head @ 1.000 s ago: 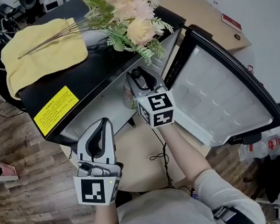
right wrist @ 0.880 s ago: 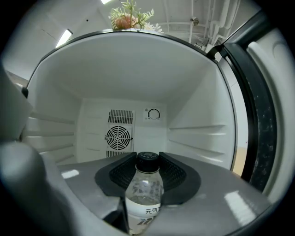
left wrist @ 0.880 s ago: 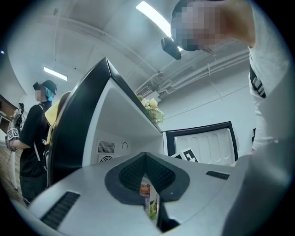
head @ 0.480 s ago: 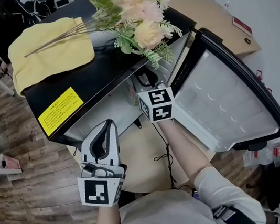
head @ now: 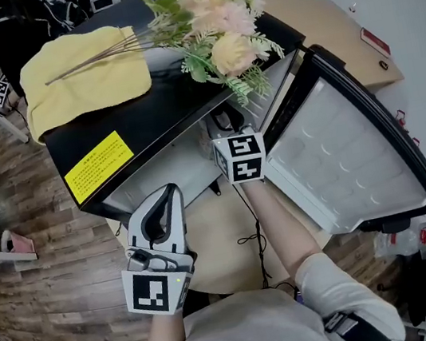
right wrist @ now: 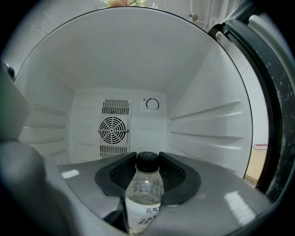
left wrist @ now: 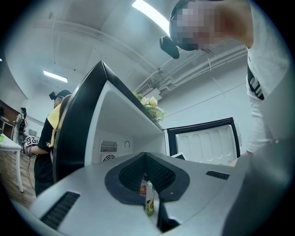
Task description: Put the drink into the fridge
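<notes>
**Bottle's in the fridge mouth: notes on the grip**

The right tongs (right wrist: 147,157) are pinching the bottle (right wrist: 144,196) just under its black cap (right wrist: 147,161), one pad on each side of the neck. The bottle is upright and already inside the open fridge (head: 147,112), facing the fan (right wrist: 114,131) on the back wall. The door (head: 339,152) is swung wide to the right. I can't tell whether its base is down on the fridge floor yet.

Handling-wise, it looks like clear, smooth plastic with liquid in it. My guess is it's moderately heavy for its size, a bit slick, and bottom-heavy when held this high. The neck under the cap is the sensible spot, since it's stiff and the cap's lip stops it sliding out. A squeeze on the body would probably dent it. It likely won't break if it tips, but it would roll.

The left tongs (left wrist: 145,155) are pressed together at the tips and hang back outside the fridge, carrying nothing as far as I can see. Something small and coloured shows through the slit, but I can't tell what.
</notes>
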